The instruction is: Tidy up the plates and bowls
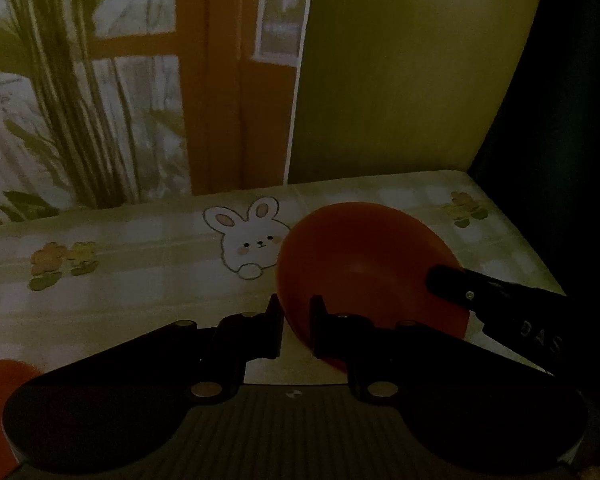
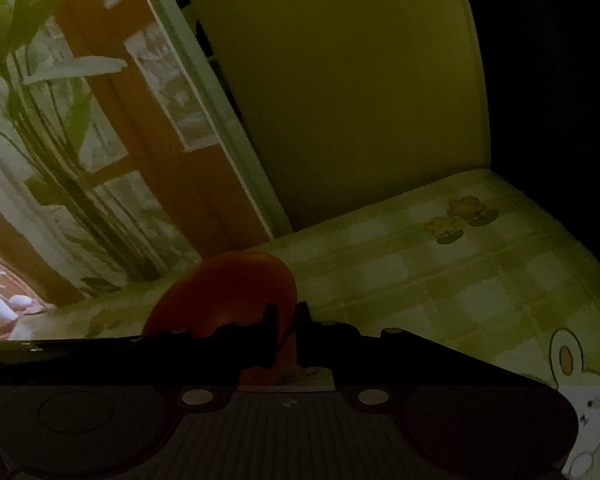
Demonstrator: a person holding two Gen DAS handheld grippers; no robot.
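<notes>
The orange bowl [image 1: 352, 256] sits tilted up on its edge over the counter [image 1: 148, 264], near the back right corner. Both of your grippers pinch its rim. Your left gripper [image 1: 296, 320] has its fingers [image 1: 275, 328] nearly closed on the near edge of the bowl, with the thin rim squeezed between them. Your right gripper [image 1: 440, 280] comes in from the right side and holds the bowl's other edge. In the right wrist view, the bowl [image 2: 228, 292] stands on edge right in front of your right gripper [image 2: 286, 328], and its fingers [image 2: 269, 332] are almost shut on the rim. The counter has a pale green checked cloth with a white bunny [image 1: 250, 238] drawn just left of the bowl, and little orange flowers [image 1: 62, 262] farther left. A second orange thing [image 1: 0, 384] peeks in at the bottom left corner; you cannot tell what it is. Behind the counter is a picture of a window with green plants [image 1: 72, 92], and a plain yellow-green wall [image 1: 400, 72] beside it.
</notes>
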